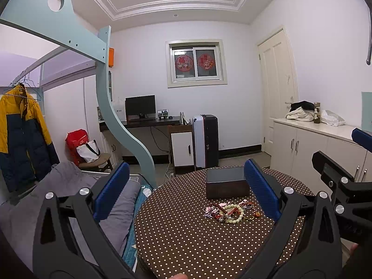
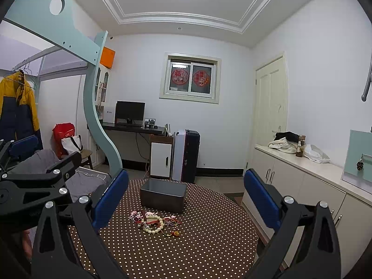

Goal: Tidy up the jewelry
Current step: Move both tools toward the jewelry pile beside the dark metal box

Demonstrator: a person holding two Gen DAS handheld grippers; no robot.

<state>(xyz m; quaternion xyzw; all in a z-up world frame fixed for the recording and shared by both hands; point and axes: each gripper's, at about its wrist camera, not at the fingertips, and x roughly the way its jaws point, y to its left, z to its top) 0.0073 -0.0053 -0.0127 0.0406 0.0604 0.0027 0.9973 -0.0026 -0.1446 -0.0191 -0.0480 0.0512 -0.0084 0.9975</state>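
In the foreground of each wrist view a claw stands spread wide and empty: the left claw (image 1: 186,190) and the right claw (image 2: 186,200), both raised above the round polka-dot tabletop (image 1: 186,251) and touching nothing. Just beyond them, near the middle of the tabletop, lies the jewelry pile (image 2: 155,223), low and centre in the right view, a tangle of thin red cords, pink pieces and small charms. On top sits the cream bead bracelet (image 2: 155,225), the easiest piece to single out. These pieces look light, limp and likely to snag, so lifting one may drag its neighbours. The bead ring seems the firmest hold, pinched across its strand at the outer edge of the heap; smooth beads may slip. Behind the pile, apart from it, stands the open dark box (image 2: 163,194), seemingly empty.
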